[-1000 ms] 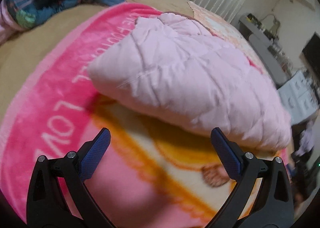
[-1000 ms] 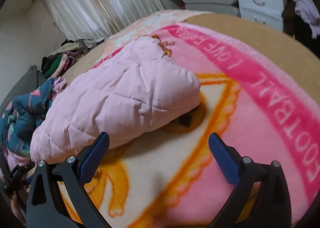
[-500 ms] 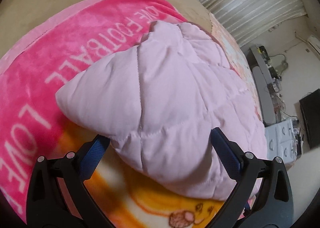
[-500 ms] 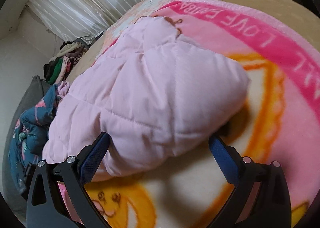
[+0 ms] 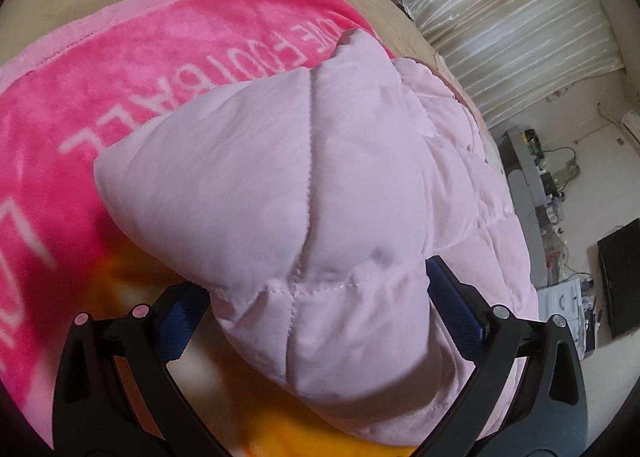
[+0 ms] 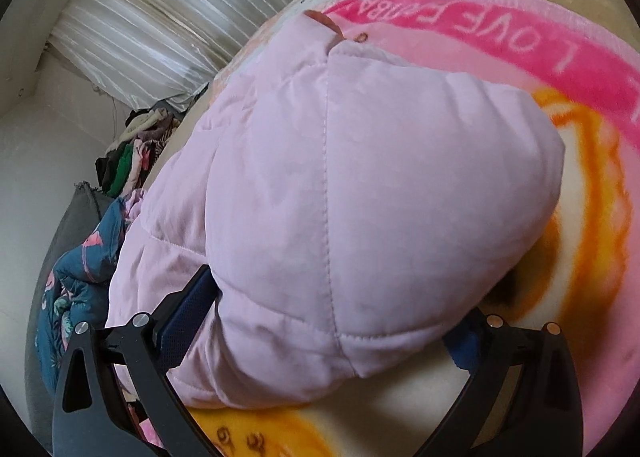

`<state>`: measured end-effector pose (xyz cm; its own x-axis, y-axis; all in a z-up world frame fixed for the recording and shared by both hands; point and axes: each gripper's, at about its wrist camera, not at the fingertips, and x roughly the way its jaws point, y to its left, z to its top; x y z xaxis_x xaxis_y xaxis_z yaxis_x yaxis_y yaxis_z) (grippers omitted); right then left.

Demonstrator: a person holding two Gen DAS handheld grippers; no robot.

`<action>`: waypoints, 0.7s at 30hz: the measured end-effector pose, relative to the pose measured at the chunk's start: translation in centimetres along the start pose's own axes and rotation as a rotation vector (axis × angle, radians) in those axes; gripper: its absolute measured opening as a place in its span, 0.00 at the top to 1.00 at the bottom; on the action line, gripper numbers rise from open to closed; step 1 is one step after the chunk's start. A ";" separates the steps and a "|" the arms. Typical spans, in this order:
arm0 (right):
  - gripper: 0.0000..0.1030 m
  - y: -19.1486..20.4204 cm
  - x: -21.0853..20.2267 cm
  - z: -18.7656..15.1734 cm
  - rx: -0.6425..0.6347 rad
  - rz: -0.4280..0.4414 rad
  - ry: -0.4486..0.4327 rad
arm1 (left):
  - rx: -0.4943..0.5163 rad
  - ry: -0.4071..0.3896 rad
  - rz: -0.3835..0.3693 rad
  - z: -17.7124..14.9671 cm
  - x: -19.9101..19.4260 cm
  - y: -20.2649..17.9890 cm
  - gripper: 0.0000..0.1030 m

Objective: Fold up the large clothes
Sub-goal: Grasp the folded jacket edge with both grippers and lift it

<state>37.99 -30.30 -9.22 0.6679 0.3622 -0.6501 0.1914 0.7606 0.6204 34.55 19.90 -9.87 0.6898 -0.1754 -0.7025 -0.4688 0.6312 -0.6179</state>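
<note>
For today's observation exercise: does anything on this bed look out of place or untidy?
Yes. The pink quilted jacket is a bulging, uneven bundle, not a flat fold, on the pink blanket. Crumpled clothes lie heaped at the bed's far edge.

White letters on the pink blanket [image 5: 168, 69] read "FOOTBALL", seen upside down and partly covered. From the right wrist view, the same blanket [image 6: 500, 37] showed "LOVE".

Both hand-held grippers [image 5: 316, 321] [image 6: 332, 329] have closed in around jacket [image 5: 320, 197]
</note>
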 end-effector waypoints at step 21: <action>0.62 3.4 -1.0 0.9 -0.265 -0.050 -0.098 | 0.057 -0.058 -0.081 -1.5 -1.3 -1.8 0.46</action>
<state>38.55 -28.57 -6.08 0.7314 0.2769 -0.6232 0.0398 0.8949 0.4445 33.67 17.84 -8.44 0.7560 -0.1846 -0.6281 -0.3792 0.6586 -0.6500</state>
